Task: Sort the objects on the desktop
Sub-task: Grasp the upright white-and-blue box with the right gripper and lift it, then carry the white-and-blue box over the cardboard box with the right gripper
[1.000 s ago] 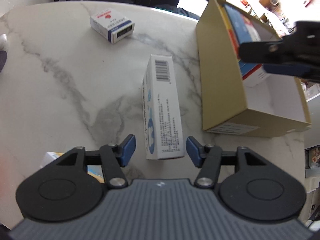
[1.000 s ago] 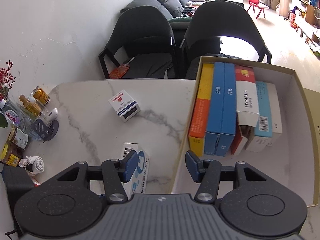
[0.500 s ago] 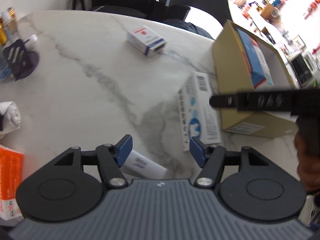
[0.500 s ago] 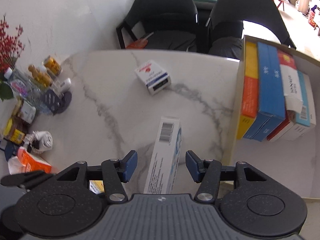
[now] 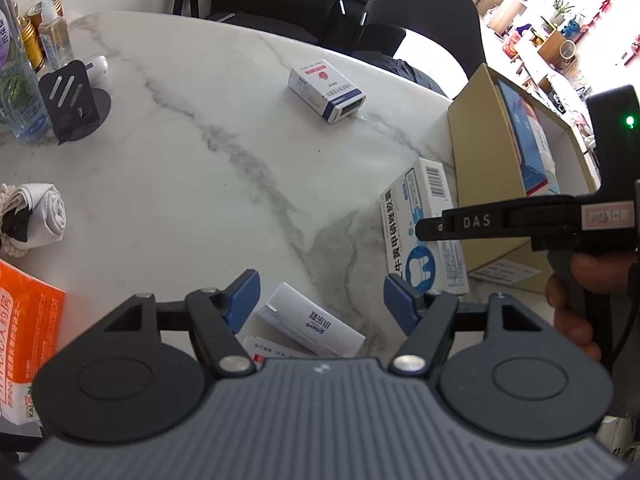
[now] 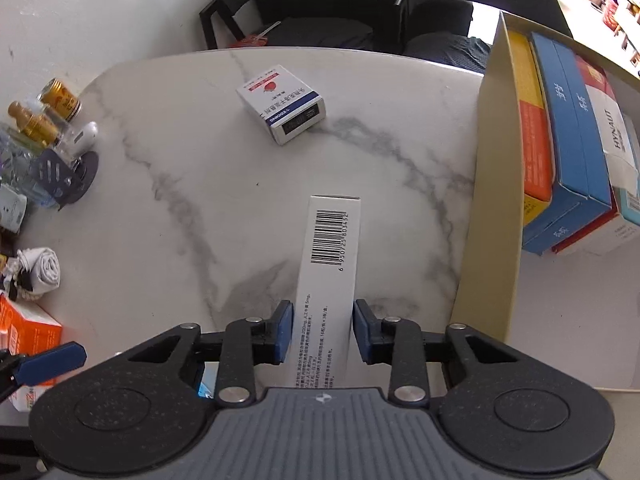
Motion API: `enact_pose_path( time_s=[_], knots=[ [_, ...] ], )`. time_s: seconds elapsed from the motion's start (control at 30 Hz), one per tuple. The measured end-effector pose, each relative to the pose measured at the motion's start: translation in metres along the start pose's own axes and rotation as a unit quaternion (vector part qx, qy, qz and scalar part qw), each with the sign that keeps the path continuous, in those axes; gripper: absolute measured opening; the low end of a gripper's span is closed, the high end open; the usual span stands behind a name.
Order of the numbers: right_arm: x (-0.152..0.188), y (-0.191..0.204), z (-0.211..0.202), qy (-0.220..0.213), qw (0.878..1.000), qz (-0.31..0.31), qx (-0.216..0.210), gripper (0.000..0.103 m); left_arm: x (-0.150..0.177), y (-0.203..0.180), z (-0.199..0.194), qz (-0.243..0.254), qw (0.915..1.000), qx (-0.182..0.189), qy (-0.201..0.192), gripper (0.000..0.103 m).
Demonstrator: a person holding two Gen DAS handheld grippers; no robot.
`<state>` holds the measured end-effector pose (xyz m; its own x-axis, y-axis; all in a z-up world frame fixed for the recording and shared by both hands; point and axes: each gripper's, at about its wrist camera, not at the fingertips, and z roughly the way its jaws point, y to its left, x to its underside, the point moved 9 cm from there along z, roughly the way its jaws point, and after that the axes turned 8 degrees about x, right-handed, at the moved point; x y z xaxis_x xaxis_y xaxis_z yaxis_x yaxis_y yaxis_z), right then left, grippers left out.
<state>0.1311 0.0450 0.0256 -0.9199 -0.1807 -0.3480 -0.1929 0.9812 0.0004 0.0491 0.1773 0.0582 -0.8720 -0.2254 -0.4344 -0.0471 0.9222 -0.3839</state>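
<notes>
White marble table (image 6: 168, 208) with a tan cardboard box (image 6: 486, 200) of cartons on its right. Right gripper (image 6: 322, 334) jaws closing around the long white barcoded carton (image 6: 328, 264), lying beside the box; pads nearly touching, contact unclear. Left gripper (image 5: 320, 296) jaws opening, empty, over small cartons (image 5: 316, 326).

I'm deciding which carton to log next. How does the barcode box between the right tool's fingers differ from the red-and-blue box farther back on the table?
The barcode box is long, narrow and mostly white, with the right tool closing around it. The red-and-blue box is shorter and wider, with a red emblem and blue band. It lies askew and untouched. Both are cardboard cartons on the marble table, outside the sorting box.
</notes>
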Motion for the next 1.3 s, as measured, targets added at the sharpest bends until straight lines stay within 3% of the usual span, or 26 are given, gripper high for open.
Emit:
enact_pose_path(
  time_s=[0.3, 0.73, 1.3],
  knots=[
    [0.001, -0.008, -0.005, -0.002, 1.0, 0.016, -0.012, 0.033, -0.002, -0.008, 0.006, 0.007, 1.0, 0.003, 0.004, 0.072],
    [-0.019, -0.022, -0.045, -0.049, 0.996, 0.045, -0.056, 0.032, -0.007, -0.035, 0.01, 0.031, 0.9995, 0.004, 0.006, 0.076],
    [-0.03, -0.081, -0.083, -0.106, 0.985, 0.103, -0.088, 0.032, -0.01, -0.081, 0.026, 0.065, 0.9977, 0.012, 0.019, 0.078]
  ],
)
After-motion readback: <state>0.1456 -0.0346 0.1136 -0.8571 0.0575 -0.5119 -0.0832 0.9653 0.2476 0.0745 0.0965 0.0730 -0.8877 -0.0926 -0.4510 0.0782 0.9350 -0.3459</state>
